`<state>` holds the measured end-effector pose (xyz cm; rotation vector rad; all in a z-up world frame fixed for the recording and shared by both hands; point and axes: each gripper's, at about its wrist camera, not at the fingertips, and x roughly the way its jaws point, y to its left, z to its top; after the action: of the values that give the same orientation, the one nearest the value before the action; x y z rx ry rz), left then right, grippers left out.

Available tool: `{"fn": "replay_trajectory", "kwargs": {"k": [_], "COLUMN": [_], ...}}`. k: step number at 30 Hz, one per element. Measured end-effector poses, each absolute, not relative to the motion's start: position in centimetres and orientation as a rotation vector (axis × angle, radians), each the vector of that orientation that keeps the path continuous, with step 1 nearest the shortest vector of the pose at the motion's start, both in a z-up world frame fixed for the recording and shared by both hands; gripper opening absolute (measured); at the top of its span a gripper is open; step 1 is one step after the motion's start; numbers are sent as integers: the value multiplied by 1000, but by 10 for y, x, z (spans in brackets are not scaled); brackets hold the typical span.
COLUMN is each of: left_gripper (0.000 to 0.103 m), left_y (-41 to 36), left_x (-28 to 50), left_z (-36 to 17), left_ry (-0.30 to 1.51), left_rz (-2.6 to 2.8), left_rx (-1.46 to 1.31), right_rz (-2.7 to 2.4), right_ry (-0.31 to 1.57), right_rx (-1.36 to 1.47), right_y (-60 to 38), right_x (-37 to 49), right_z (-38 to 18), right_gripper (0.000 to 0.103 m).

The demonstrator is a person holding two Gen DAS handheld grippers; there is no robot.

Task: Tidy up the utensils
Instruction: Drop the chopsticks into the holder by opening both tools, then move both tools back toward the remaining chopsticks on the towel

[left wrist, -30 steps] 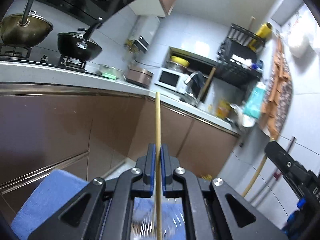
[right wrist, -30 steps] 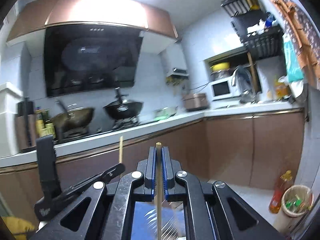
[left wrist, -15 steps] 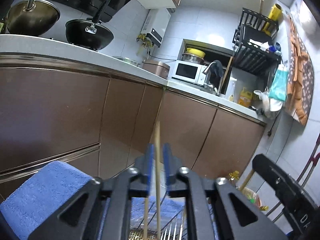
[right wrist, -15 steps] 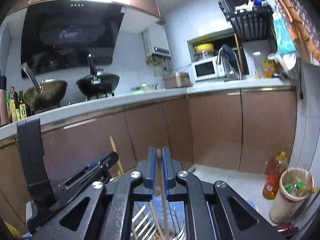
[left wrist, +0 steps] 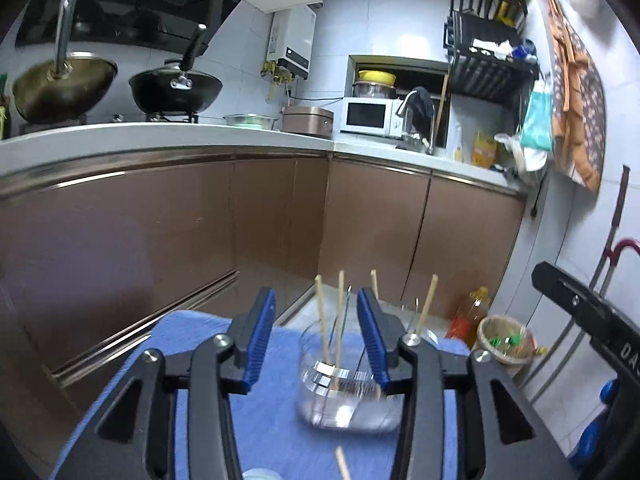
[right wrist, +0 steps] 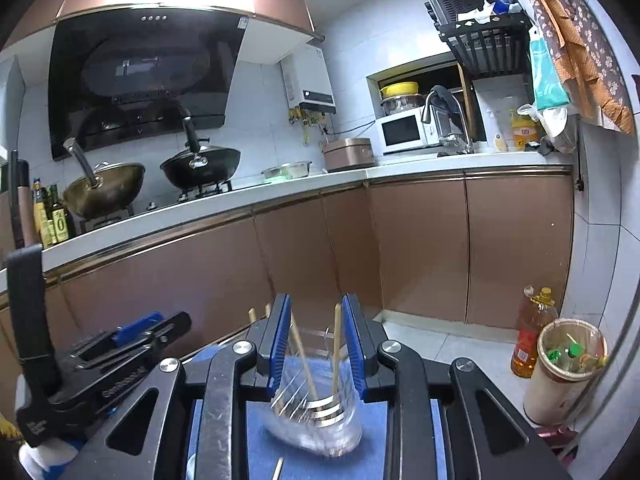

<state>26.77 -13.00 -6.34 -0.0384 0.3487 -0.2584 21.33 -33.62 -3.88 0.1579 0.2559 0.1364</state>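
Observation:
A clear glass jar (left wrist: 344,392) stands on a blue cloth (left wrist: 264,420) and holds several wooden chopsticks (left wrist: 321,320) upright, with forks among them. My left gripper (left wrist: 316,336) is open and empty, just in front of and above the jar. My right gripper (right wrist: 316,344) is open and empty over the same jar (right wrist: 320,412), with chopsticks (right wrist: 337,336) showing between its jaws. One loose chopstick (left wrist: 342,462) lies on the cloth near me, also in the right wrist view (right wrist: 278,468).
Brown kitchen cabinets (left wrist: 200,220) and a white counter (left wrist: 160,136) with woks stand behind. An oil bottle (right wrist: 534,332) and a bin (right wrist: 568,364) sit on the floor at right. The other gripper's body (right wrist: 80,356) is at left.
Both grippers opened and let their chopsticks drop into the jar. Both views tilted down, so the jar and the cloth now show.

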Motion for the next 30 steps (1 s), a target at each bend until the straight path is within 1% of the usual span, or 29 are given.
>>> {"fn": "replay_trajectory", "kwargs": {"k": [2, 4, 5, 6, 7, 9, 10, 12, 23, 30], "left_gripper": [43, 48, 49, 53, 58, 63, 64, 65, 65, 65], "left_y": [-124, -116, -113, -108, -104, -96, -92, -85, -58, -63], "left_x": [247, 223, 216, 204, 196, 177, 168, 157, 104, 80], "left_z": [-59, -55, -54, -52, -50, -46, -44, -41, -40, -41], "left_ry": [346, 339, 336, 327, 319, 306, 301, 291, 336, 337], "left_rz": [-241, -216, -209, -189, -178, -150, -139, -119, -12, 62], "left_rx": [-3, 28, 35, 46, 51, 68, 76, 95, 175, 231], "right_rz": [139, 141, 142, 143, 145, 144, 141, 139, 241, 312], "right_ry": [273, 287, 294, 296, 299, 308, 311, 319, 367, 386], "right_rx": [153, 150, 148, 148, 149, 152, 153, 151, 184, 174], "right_y": [-332, -328, -326, -325, -323, -320, -319, -316, -297, -291], "right_x": [202, 188, 179, 174, 167, 154, 151, 143, 116, 105], "right_z": [-37, -37, -38, -38, -38, -40, -40, -40, -44, -51], "right_gripper": [26, 34, 36, 37, 39, 42, 46, 49, 49, 49]}}
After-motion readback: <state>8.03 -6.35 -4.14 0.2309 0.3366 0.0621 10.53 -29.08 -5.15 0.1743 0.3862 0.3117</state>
